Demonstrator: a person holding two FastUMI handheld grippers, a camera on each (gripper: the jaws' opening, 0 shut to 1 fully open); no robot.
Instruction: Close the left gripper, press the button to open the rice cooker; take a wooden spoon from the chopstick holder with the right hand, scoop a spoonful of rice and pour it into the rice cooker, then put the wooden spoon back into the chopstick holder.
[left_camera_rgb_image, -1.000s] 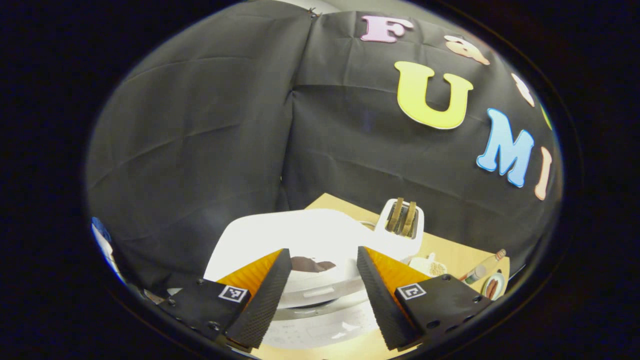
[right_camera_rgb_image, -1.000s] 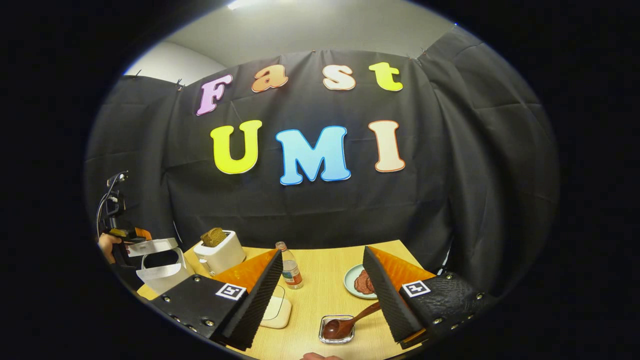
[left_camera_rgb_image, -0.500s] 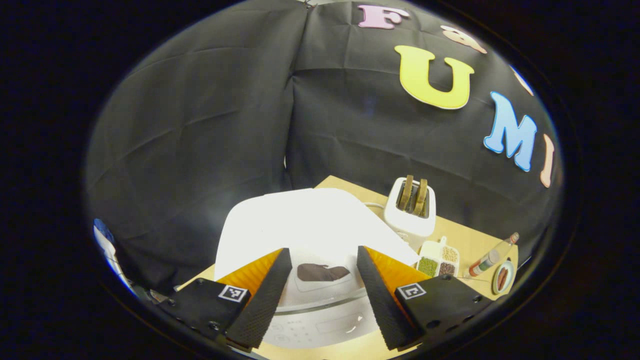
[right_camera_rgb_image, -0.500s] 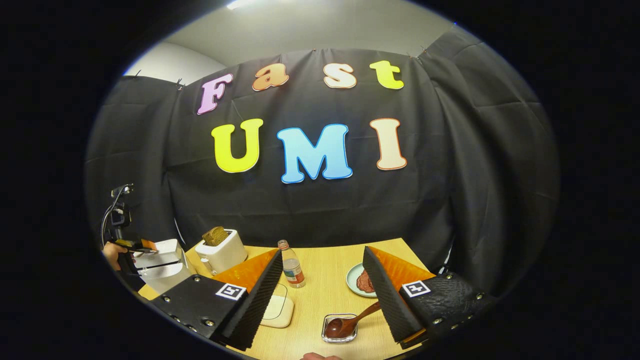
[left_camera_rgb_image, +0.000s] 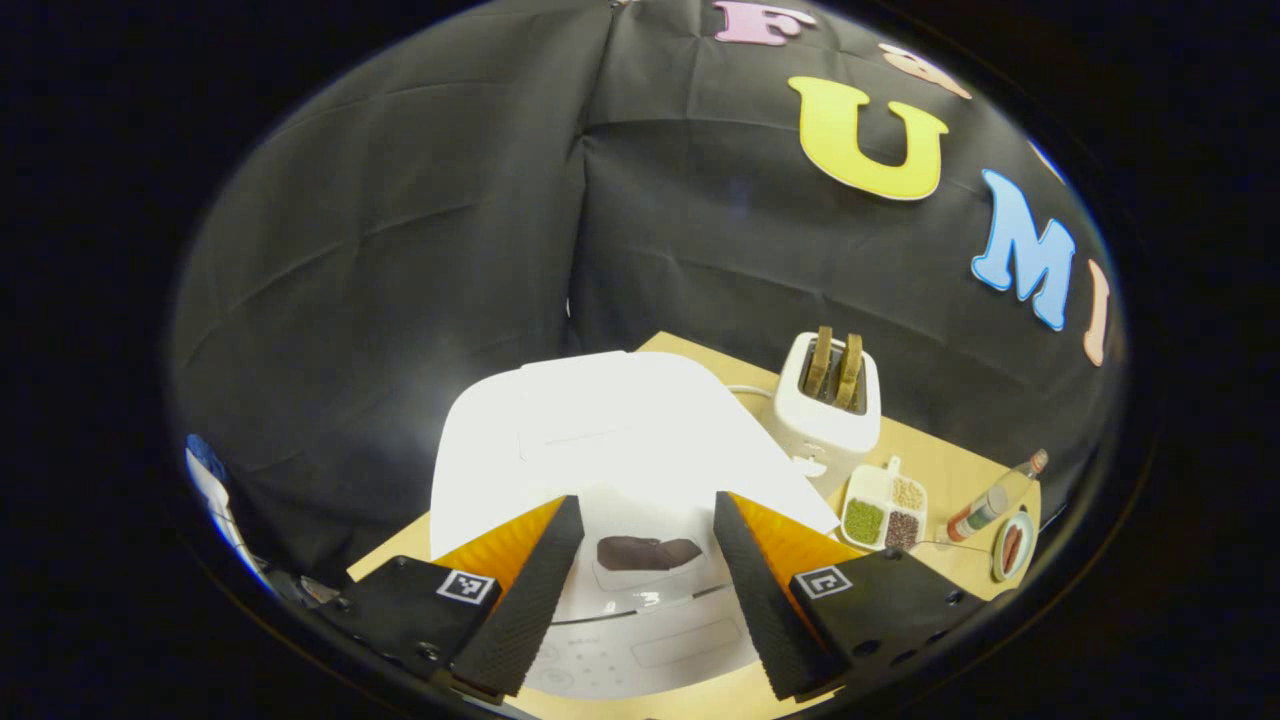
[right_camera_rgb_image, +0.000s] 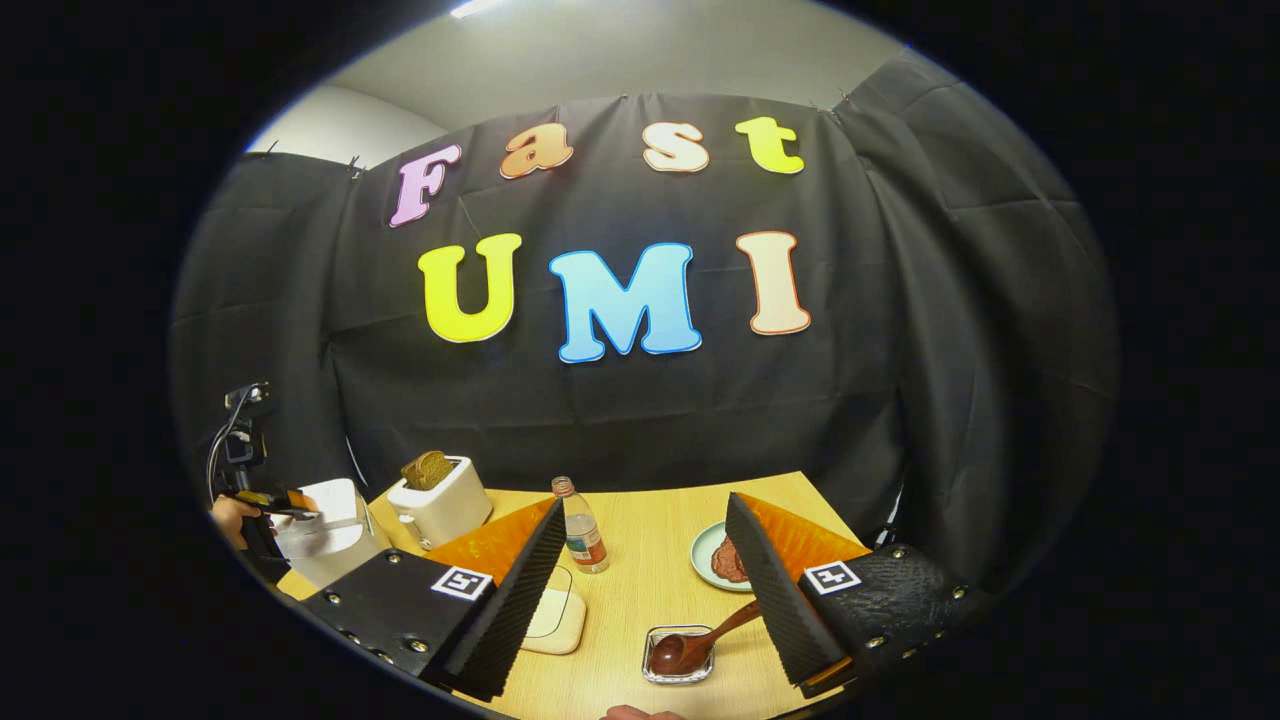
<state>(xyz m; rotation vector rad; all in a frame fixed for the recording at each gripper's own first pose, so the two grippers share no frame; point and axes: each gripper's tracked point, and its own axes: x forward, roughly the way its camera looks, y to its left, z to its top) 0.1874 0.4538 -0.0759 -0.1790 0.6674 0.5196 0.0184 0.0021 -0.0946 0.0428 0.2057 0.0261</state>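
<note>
The white rice cooker stands with its lid down. Its dark lid button lies between the fingers of my left gripper, which is open and just over the cooker's front. In the right gripper view the cooker sits at the far left, with the left gripper and a hand above it. The wooden spoon rests with its bowl in a small clear dish on the table. My right gripper hovers open above it, touching nothing.
A white toaster holding bread stands right of the cooker. Beside it is a divided tray of grains. A bottle and a plate of meat stand mid-table, with a white tray under my right gripper's left finger.
The rice cooker's lid, raised a second ago, has come down flat. My left gripper followed it down and now looks more steeply onto the lid. The right gripper has barely moved.
</note>
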